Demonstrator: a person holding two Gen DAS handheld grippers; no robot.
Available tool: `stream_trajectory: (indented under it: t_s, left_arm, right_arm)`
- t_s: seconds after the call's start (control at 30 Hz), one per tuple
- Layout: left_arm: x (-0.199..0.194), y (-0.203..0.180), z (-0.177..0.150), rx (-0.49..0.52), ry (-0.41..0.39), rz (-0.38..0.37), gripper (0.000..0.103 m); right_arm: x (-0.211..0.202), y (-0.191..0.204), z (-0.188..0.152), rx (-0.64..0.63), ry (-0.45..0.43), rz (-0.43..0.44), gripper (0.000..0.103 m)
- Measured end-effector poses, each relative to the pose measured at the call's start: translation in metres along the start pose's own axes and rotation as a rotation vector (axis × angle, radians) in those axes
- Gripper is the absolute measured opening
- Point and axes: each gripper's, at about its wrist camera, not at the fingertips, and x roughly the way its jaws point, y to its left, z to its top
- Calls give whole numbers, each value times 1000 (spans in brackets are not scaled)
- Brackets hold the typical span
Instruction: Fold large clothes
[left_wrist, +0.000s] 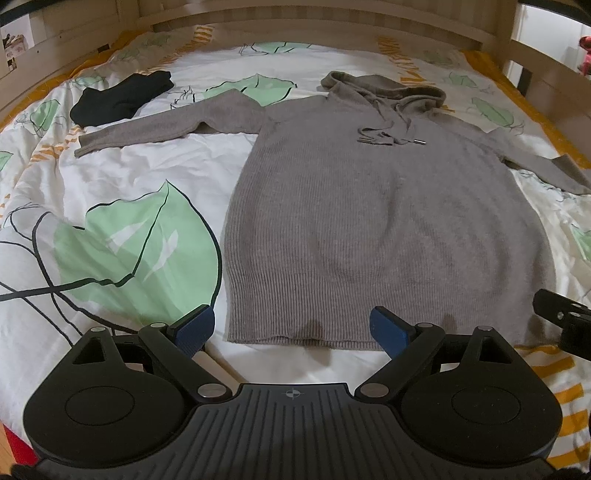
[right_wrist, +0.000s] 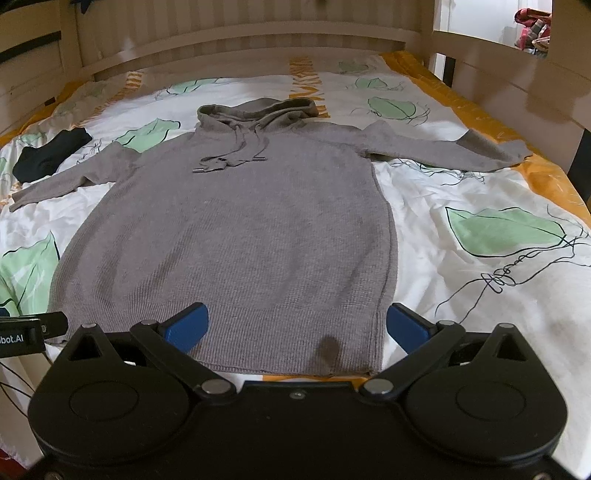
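A long grey knit hoodie (left_wrist: 376, 221) lies flat and face up on the bed, hood at the far end, both sleeves spread out to the sides, hem nearest me. It also shows in the right wrist view (right_wrist: 243, 243). My left gripper (left_wrist: 293, 328) is open and empty, hovering just above the hem's left part. My right gripper (right_wrist: 297, 325) is open and empty over the hem's right corner. The right gripper's edge shows in the left wrist view (left_wrist: 561, 325).
The bed has a white duvet (left_wrist: 147, 177) with green leaf prints and orange edges. A black folded garment (left_wrist: 118, 98) lies at the far left. A wooden bed frame (right_wrist: 258, 40) surrounds the mattress at the back and right.
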Motion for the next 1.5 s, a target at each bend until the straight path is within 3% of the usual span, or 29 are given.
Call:
stream_trajectory:
  t_s: [0.23,0.5,0.7,0.8,0.87,1.07,1.27,1.5]
  left_arm:
    - [4,4,8,-9,-21,-6,92]
    - [15,24,35,-56,-62,-62,92]
    - [32,52,65,-144,-107,-190,92]
    - [46,69,84,-192,-120,-273,92]
    - [54,80,99,-215,-131,-286,92]
    - [84,114,144,-215,-174,-187,93]
    - [124,171,182,-300,-187,-122,93]
    - [172,242,212,-400,-168,25,93]
  right_arm:
    - [8,-3,5,24,25,36,102]
    - [26,1,27,41,74,119,102]
    - [52,0,55,122,132,272,102]
    - [62,4,73,103,121,310,102]
    - [67,8,86,82,103,332,102]
    - [94,13,125,72,73,431,102]
    - [134,21,163,30,86,498,102]
    - [171,30,191,-83,-19,364,102]
